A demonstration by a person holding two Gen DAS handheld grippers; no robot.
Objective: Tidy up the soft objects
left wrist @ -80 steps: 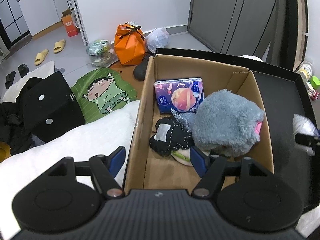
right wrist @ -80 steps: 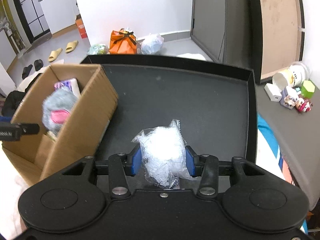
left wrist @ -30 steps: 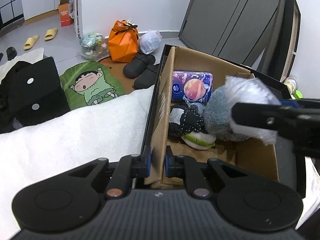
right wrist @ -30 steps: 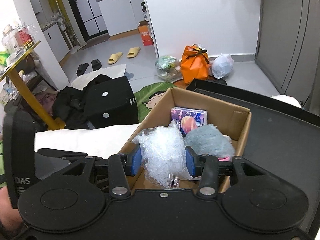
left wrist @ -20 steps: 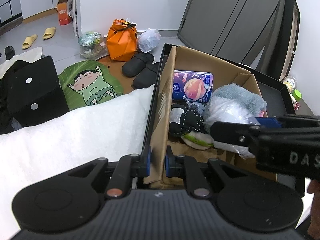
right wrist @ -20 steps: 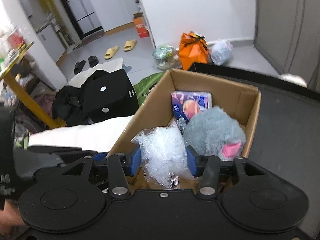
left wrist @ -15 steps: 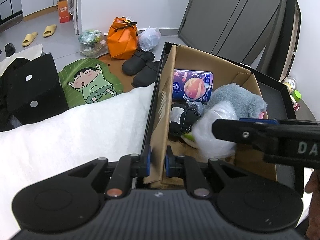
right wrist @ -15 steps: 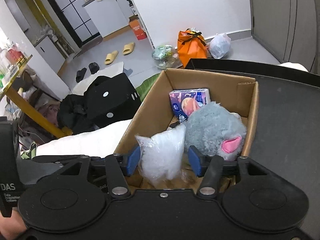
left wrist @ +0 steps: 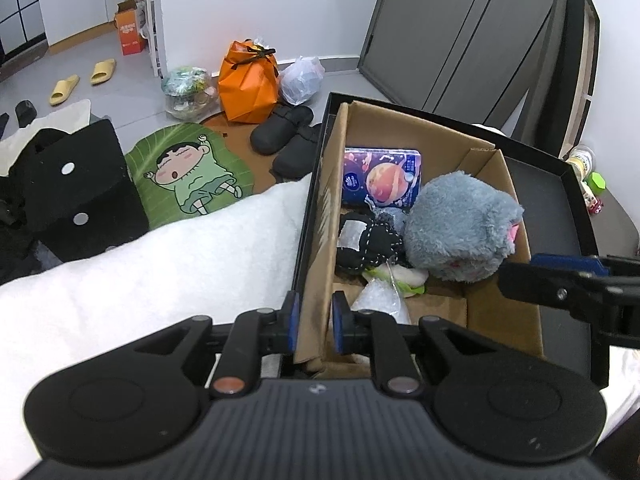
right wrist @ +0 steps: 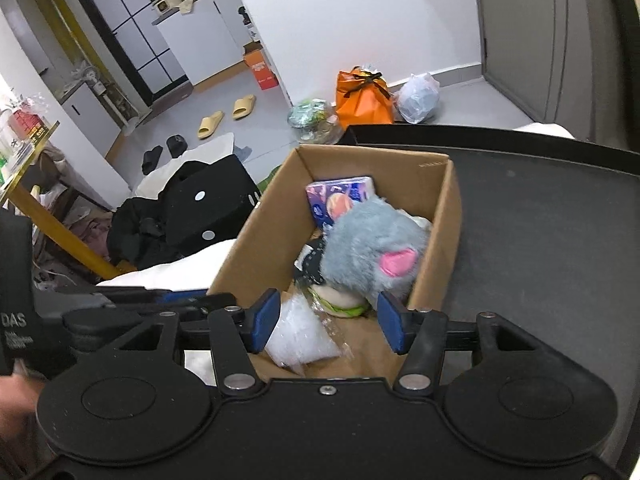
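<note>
Gripping, left gripper: you had it clamped on the cardboard box wall, at 6 o'clock of the box.
Plastic bag: it lay on the box floor at 6 o'clock, beside the burger toy.
Grey plush: it sat at 3 o'clock inside.
Right gripper: you held it spread, pads clear of the bag.
</note>
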